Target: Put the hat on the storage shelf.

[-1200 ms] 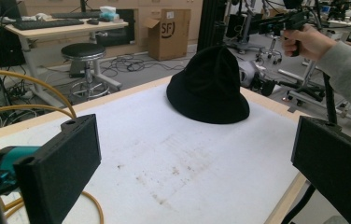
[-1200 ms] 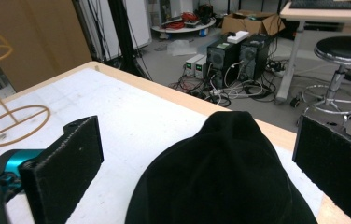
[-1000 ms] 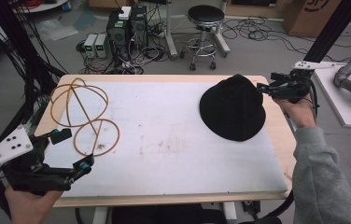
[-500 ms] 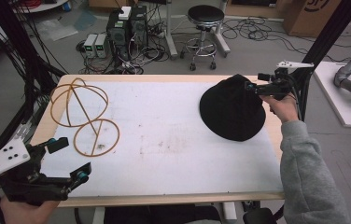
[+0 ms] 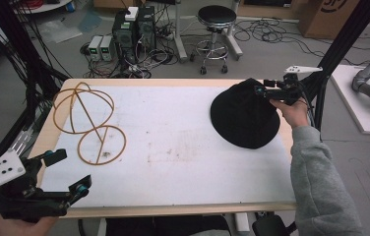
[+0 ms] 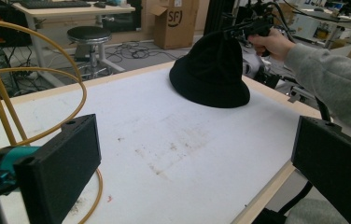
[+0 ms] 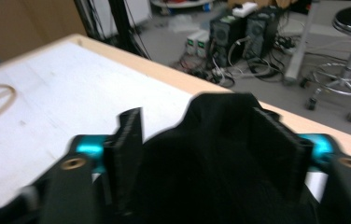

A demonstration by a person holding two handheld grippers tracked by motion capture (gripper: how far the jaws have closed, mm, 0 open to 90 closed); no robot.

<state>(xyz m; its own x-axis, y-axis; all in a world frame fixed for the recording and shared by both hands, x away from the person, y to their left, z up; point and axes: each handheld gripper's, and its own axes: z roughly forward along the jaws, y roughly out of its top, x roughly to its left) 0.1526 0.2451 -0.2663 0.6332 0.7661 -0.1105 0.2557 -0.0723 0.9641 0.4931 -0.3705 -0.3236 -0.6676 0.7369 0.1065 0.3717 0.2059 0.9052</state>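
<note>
Looking down from the high view, we take the black hat (image 5: 244, 118) as our landmark: it sits at the right end of the white table (image 5: 173, 147), its far side lifted. The right gripper (image 5: 266, 92) pinches the hat's crown at the far right, the hand (image 5: 291, 110) just behind it. Well to the left of the hat lies a tan wire frame (image 5: 87, 120) of loops. Nearer us than that frame, well apart from the hat, the left gripper (image 5: 67, 172) hangs over the table's near edge with its jaws spread and nothing between them.

From the left gripper view, the hat (image 6: 211, 70) stands far ahead, pulled up into a peak by the right gripper (image 6: 246, 29), its brim resting on the table. The wire frame (image 6: 29, 93) curves close at the left, beside the jaws.

In the right gripper view, black fabric (image 7: 215, 154) bunches between the two jaws, which are closed onto it (the picture is blurred).

We judge the hat soft and light: it folds where pinched and sags elsewhere. A hold on the crown or a thick fold of brim should serve, with the second gripper steadying the brim opposite.
</note>
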